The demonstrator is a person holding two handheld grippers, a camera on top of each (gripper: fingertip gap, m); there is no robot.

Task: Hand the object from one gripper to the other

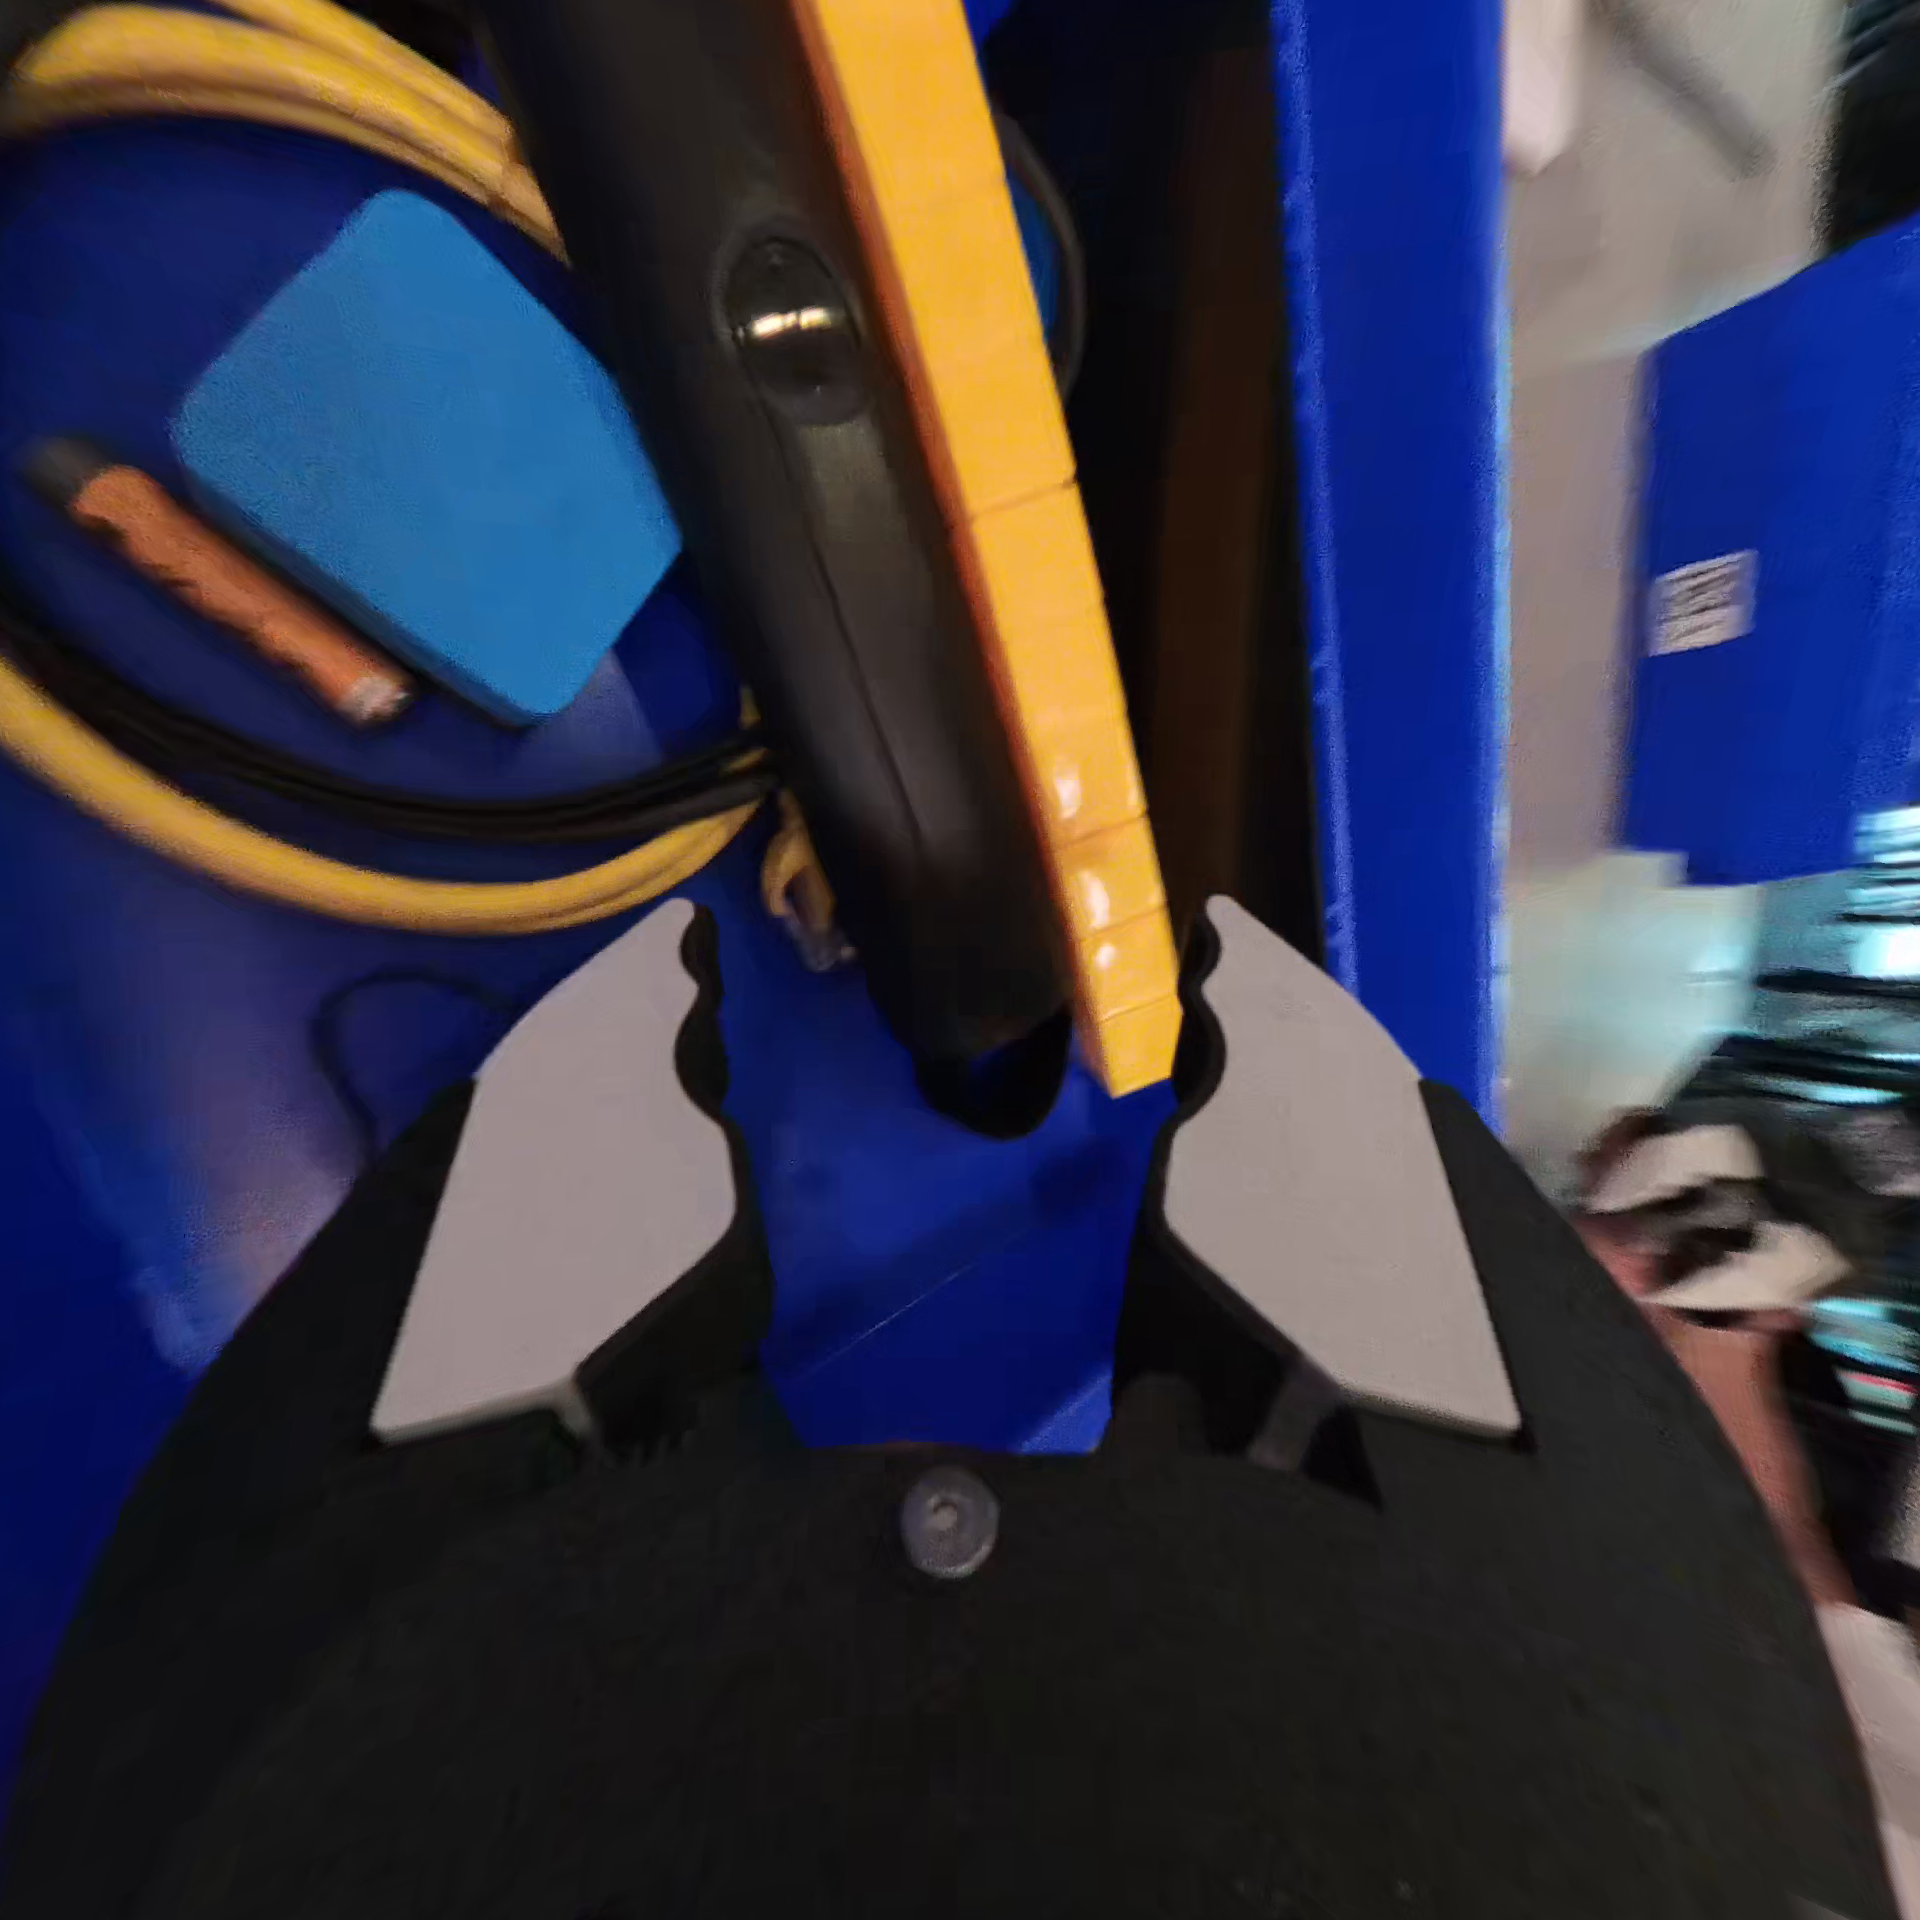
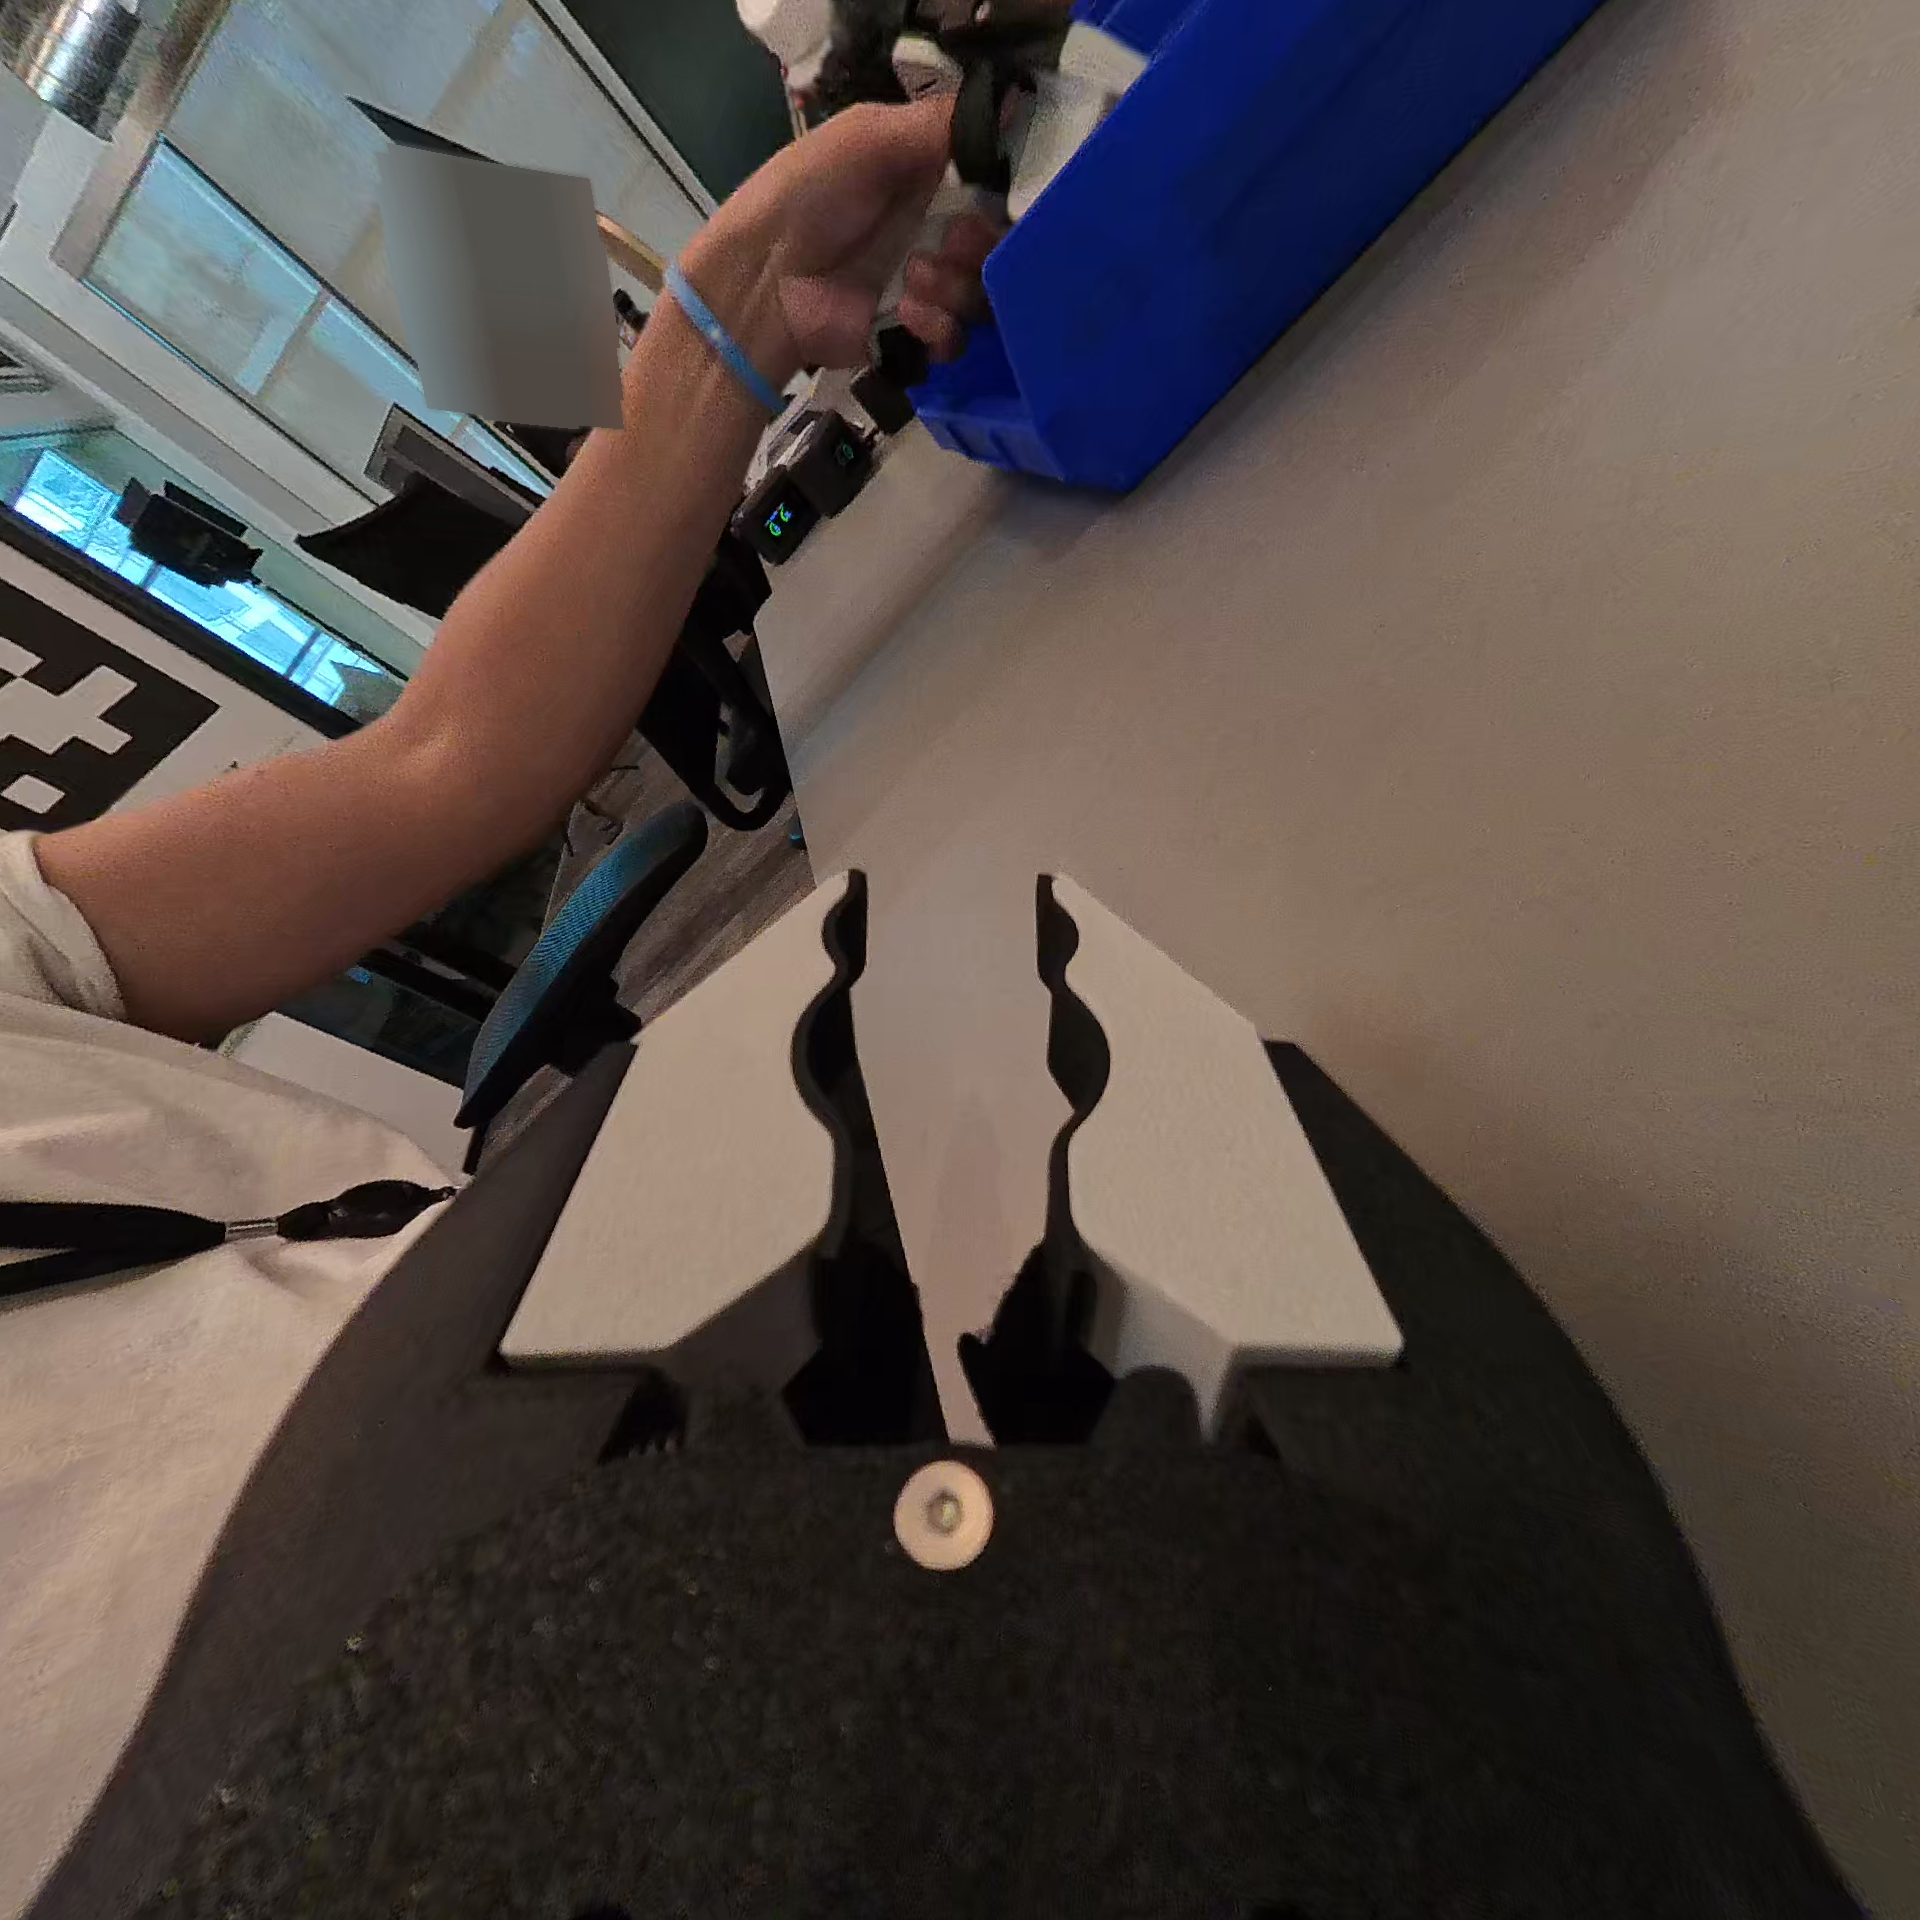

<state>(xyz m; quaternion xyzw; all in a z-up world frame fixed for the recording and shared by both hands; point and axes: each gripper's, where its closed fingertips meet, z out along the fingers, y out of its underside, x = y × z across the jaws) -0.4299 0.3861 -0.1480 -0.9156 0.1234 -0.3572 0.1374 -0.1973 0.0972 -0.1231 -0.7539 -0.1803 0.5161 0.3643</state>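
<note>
Inside the blue bin [image 1: 935,1226], left gripper [image 1: 951,997] spread wide, gripping nothing yet, straddling the near end of a black-and-yellow tool [image 1: 935,582], likely the object. Beyond, near the far wall: blue pad [image 1: 416,457], battery [image 1: 229,582], yellow cable [image 1: 312,862]. Over bare tabletop [image 2: 1455,831], well short of the bin, right gripper [image 2: 951,935] partly open, empty. Pickup and handover both left.
</note>
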